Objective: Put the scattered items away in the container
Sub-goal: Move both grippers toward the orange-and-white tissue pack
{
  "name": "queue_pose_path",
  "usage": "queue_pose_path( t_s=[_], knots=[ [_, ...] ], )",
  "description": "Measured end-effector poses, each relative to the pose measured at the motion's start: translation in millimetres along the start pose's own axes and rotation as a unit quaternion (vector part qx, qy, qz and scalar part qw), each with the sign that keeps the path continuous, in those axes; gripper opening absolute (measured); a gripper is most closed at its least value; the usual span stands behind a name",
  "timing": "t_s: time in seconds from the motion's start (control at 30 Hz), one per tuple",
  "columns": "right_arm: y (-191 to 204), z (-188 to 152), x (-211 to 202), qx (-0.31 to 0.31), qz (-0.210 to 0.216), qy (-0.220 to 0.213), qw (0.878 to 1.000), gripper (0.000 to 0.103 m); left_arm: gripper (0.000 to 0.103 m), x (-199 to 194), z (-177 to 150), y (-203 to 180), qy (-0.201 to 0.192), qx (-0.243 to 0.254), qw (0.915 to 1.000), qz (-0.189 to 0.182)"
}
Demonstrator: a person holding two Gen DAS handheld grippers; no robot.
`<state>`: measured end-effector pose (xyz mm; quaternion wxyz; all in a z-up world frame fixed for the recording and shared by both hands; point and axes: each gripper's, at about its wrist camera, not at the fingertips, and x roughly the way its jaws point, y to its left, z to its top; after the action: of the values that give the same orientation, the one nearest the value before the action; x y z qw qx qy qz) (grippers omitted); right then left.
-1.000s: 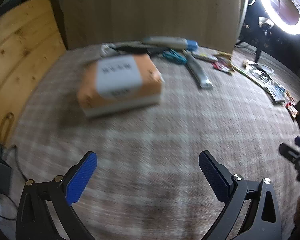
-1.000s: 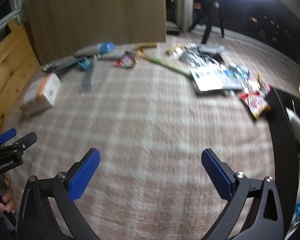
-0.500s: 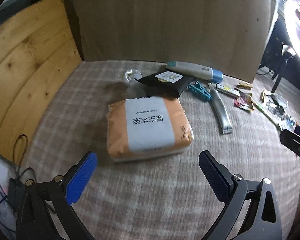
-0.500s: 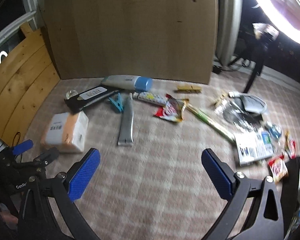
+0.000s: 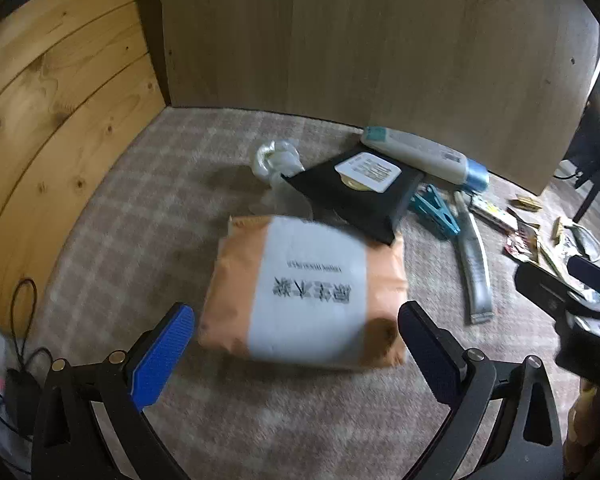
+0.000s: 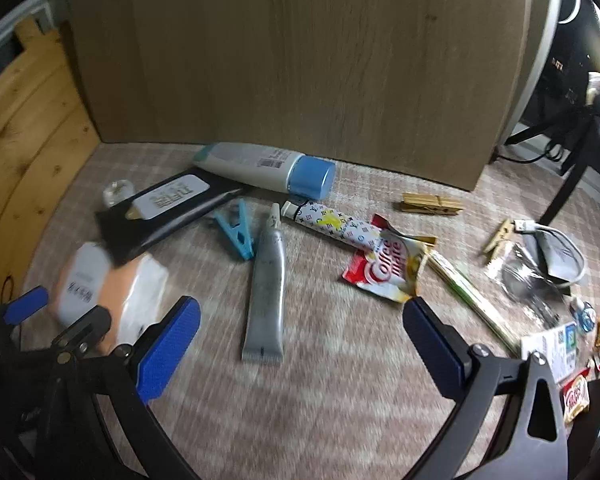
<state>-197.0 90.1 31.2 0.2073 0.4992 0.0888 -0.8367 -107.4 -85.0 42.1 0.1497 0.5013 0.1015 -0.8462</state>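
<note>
Both grippers gape empty, left gripper straddling the tissue pack just ahead, needing only to squeeze.

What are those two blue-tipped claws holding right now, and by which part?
Nothing. The left gripper is open around the orange pack without touching; the right gripper is open over the rug.

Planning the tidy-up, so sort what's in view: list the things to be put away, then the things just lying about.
To put away:
orange-and-white soft tissue pack
black flat wipes pack
white bottle with blue cap
grey squeeze tube
teal plastic clothes peg
red-and-yellow snack sachet

Lying about:
black cable
wooden backboard
</note>
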Motion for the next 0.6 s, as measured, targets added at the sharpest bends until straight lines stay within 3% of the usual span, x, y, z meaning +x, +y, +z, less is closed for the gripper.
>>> queue_pose_path(
  t_s=[0.23, 0.33, 0.43, 0.6],
  knots=[
    [3, 16, 34, -0.002, 0.002, 0.038, 0.999, 0.102, 0.102, 14, 16, -5, 0.024, 0.01, 0.9996, 0.001],
    [1, 16, 40, 0.0, 0.011, 0.051, 0.999, 0.102, 0.103, 5, 15, -8, 0.013, 0.025, 0.9996, -0.001],
    [0, 19, 47, 0.007, 0.017, 0.066, 0.998, 0.102, 0.103, 13, 12, -14, 0.037, 0.027, 0.9989, -0.007],
    [7, 23, 58, -0.01, 0.009, 0.091, 0.996, 0.101, 0.103, 19, 10, -22, 0.03, 0.042, 0.9986, 0.014]
  ],
)
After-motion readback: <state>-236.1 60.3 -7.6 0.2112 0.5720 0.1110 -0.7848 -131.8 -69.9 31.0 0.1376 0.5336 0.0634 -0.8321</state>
